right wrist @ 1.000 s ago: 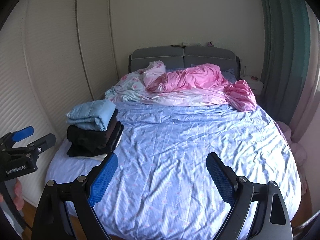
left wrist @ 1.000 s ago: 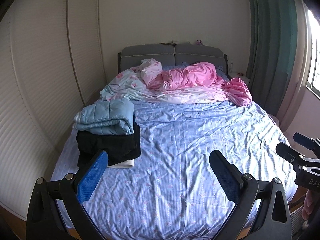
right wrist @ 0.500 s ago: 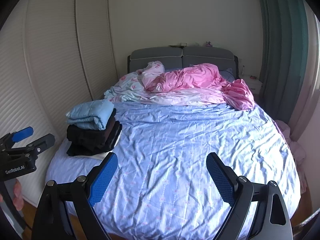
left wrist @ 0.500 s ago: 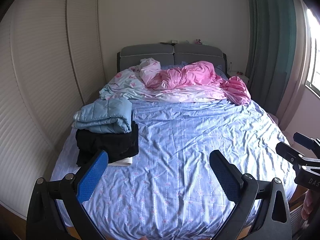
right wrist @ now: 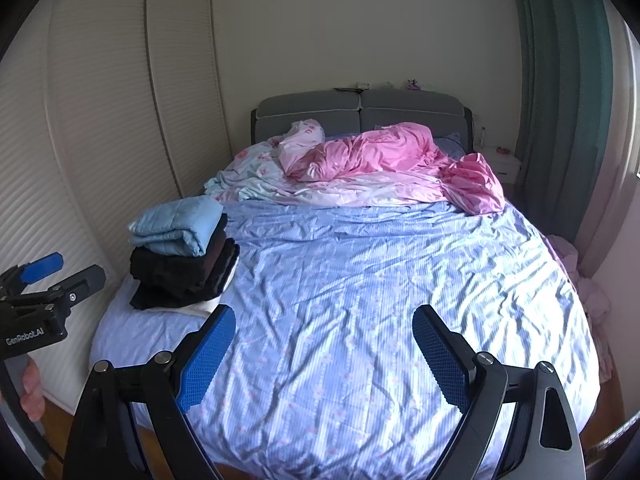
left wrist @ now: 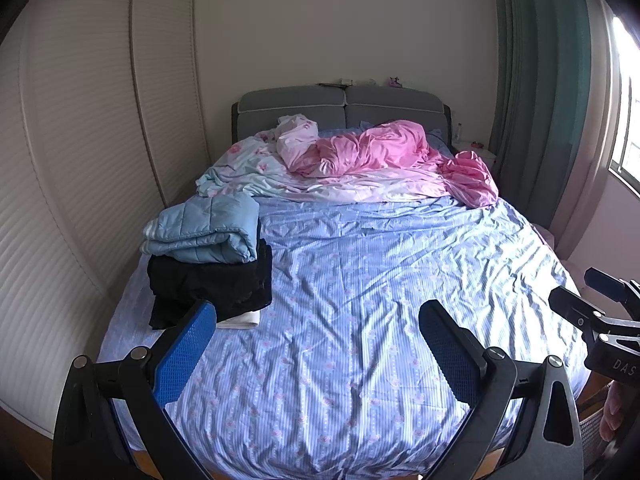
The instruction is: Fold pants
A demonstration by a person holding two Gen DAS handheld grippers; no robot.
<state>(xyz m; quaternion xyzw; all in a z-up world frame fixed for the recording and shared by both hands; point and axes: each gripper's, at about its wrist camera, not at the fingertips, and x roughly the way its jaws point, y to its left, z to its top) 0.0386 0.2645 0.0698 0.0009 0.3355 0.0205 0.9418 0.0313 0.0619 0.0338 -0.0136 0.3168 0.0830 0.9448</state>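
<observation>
A stack of folded clothes sits on the left side of the bed: a light blue quilted garment on top of black folded pants, with a white piece under them. The stack also shows in the right wrist view. My left gripper is open and empty, held off the foot of the bed. My right gripper is open and empty, also off the foot of the bed. Each gripper shows at the edge of the other's view.
The bed has a wrinkled blue striped sheet. A pink and pale floral duvet lies bunched at the grey headboard. White louvred wardrobe doors stand left. Green curtains and a nightstand stand right.
Both grippers have drawn back a little from the bed, so the foot edge shows more. Both stay open and empty. The clothes stack has not moved.
</observation>
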